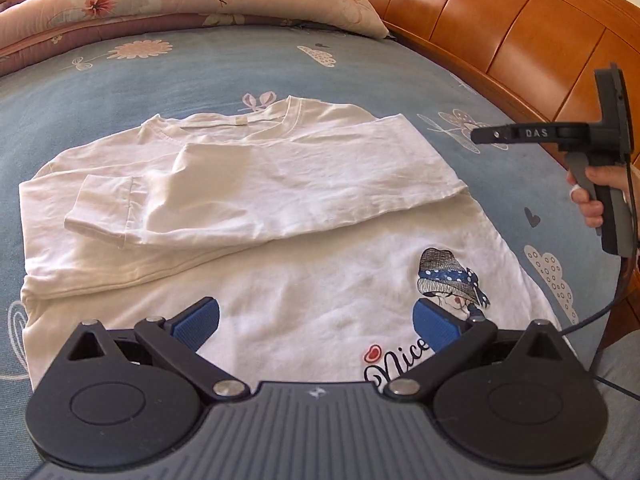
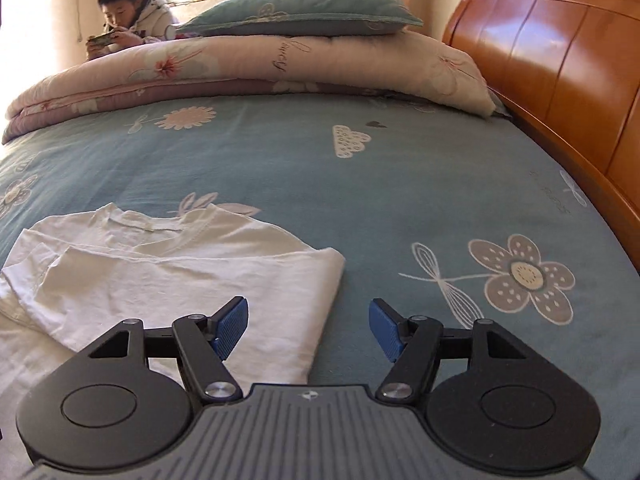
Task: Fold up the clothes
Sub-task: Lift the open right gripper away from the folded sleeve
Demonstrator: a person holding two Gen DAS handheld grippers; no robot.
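Note:
A white long-sleeved shirt lies flat on the blue bedsheet, neckline away from me, both sleeves folded across its chest and a printed girl with the word "Nice" near its hem. My left gripper hovers open over the hem, nothing between its blue pads. The right gripper, held in a hand, is seen side-on off the shirt's right edge over the sheet. In the right wrist view the right gripper stands open and empty above the shirt's folded right edge.
A folded floral quilt with a teal pillow on top lies across the far end of the bed. A wooden headboard runs along the right side. A person with a phone is beyond the quilt. A cable trails from the right gripper.

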